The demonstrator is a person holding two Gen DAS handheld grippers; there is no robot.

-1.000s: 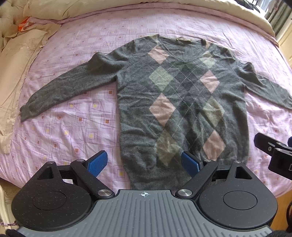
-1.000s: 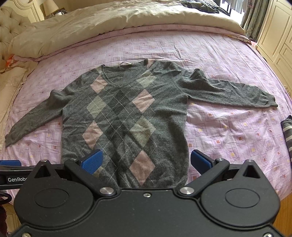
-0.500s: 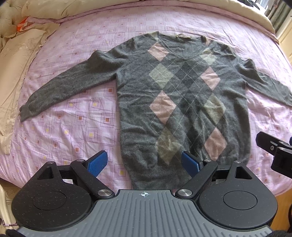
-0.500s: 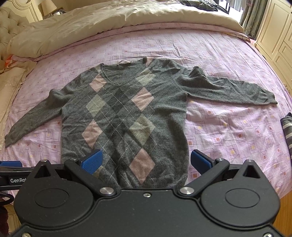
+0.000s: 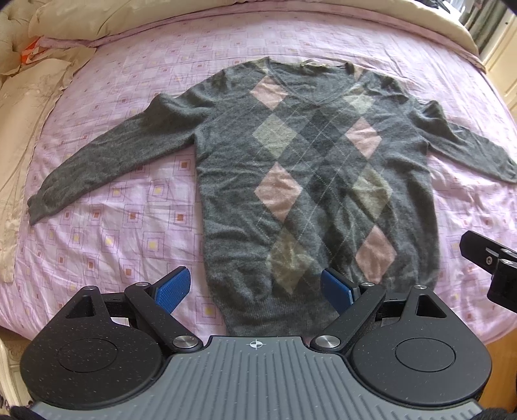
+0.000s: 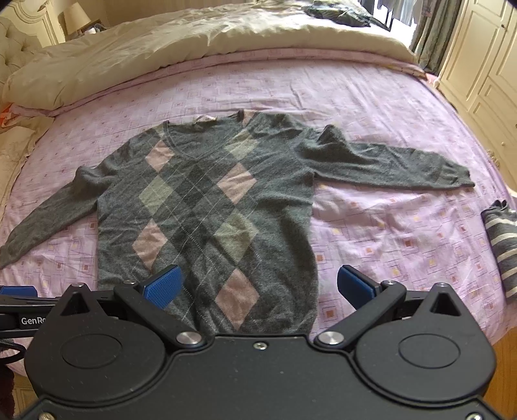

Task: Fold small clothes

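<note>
Item count: 1 grey argyle sweater (image 6: 206,206) with 2 sleeves spread out; 1 folded striped garment (image 6: 504,245), partly cut off at the frame edge; 1 beige duvet (image 6: 200,42); 1 dark item (image 6: 336,13) on the duvet, possibly clothing; 2 grippers, left gripper (image 5: 255,289) and right gripper (image 6: 258,284).

Bed (image 6: 371,106) bears sweater (image 6: 206,206), perhaps socks (image 6: 502,245).
</note>
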